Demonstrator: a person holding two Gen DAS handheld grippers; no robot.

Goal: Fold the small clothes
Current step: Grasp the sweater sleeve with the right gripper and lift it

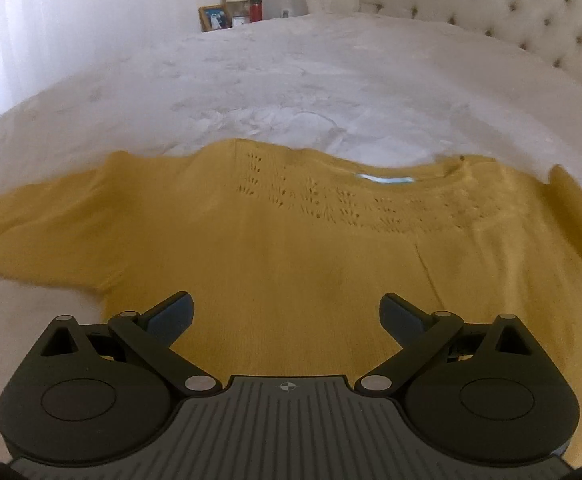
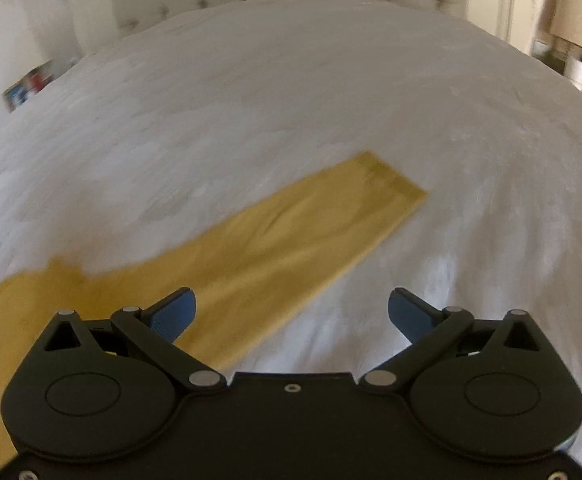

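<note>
The left gripper (image 1: 285, 316) sits at the bottom of its view with its jaws spread wide and nothing between them. Directly under and ahead of it lies the mustard sweater (image 1: 291, 248), spread flat on the white bedcover (image 1: 291, 80), its body filling the middle of the frame. The neckline (image 1: 387, 178) with a pale label faces the top of the frame, right of centre, and one sleeve runs off to the left edge.

The right gripper (image 2: 291, 316) is likewise fully apart and empty. Its left blue fingertip (image 2: 173, 314) overlaps the near part of the right sleeve (image 2: 291, 240); whether it touches the knit or hovers above is hard to say, since the view is motion-blurred. The sleeve's long axis runs diagonally from the lower left of that frame up to the cuff (image 2: 395, 184) just right of centre, lying well out on bare bedcover.

So the sweater looks laid out with no fold yet made. The right gripper is the nearer one to that outstretched sleeve, and the cuff lies ahead and slightly right of it; a likely next move is to reach along that diagonal, pinch near the cuff, and carry it back across the body.
</note>
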